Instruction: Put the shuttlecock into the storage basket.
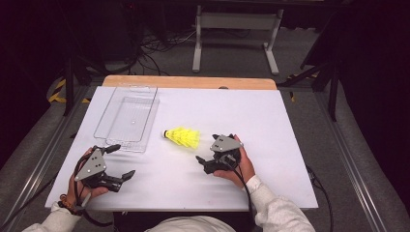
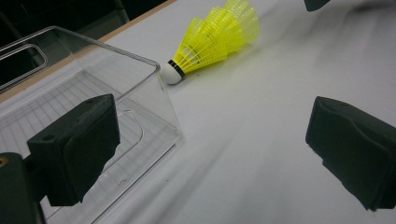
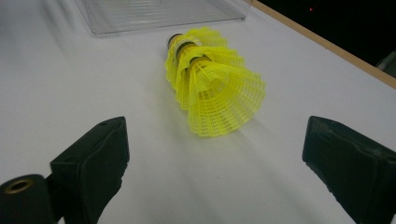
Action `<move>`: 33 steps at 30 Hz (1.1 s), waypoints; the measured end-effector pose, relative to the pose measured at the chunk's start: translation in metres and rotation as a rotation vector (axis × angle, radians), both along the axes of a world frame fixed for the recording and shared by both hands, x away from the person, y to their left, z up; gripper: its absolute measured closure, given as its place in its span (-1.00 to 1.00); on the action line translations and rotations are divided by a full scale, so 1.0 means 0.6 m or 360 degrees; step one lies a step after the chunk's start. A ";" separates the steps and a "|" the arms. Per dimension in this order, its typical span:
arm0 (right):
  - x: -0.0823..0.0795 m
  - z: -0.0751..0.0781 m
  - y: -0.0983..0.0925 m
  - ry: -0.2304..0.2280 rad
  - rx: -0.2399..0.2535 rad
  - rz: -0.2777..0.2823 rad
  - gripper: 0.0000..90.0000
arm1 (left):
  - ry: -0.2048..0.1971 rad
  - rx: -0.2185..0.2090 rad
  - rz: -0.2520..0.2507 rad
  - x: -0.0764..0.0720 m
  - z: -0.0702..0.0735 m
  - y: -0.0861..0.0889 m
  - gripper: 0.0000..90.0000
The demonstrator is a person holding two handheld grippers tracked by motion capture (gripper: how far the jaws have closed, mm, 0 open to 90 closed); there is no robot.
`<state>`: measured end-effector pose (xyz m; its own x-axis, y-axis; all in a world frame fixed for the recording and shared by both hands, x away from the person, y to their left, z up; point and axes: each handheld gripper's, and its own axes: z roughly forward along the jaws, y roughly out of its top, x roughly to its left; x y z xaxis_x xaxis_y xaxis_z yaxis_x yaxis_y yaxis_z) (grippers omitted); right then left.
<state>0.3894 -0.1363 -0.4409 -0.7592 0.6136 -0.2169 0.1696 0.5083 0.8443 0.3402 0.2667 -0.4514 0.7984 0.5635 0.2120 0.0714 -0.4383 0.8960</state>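
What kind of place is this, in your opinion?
Probably a lab or recording workspace: a white-covered table in a dark room, loose cables on the grey floor behind it, and a metal stand.

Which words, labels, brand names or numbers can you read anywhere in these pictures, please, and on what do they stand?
None: no readable text shows.
Stack of yellow plastic shuttlecocks with white cork tip: a black band, no lettering legible.
Clear plastic rectangular tray: moulded ribs, no label.
Grey three-cornered plate on the left tongs and on the right tongs: screw holes, no markings.
White table: bare of print.
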 end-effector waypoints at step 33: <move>0.036 -0.025 0.072 0.0254 -0.0114 0.0093 -0.76 | -0.0001 0.0025 -0.0020 0.006 -0.002 -0.010 -0.91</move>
<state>0.4108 -0.0932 -0.4556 -0.8213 0.5549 -0.1324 0.2672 0.5791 0.7702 0.3435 0.2604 -0.4524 0.8053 0.5502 0.2211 0.0654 -0.4529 0.8891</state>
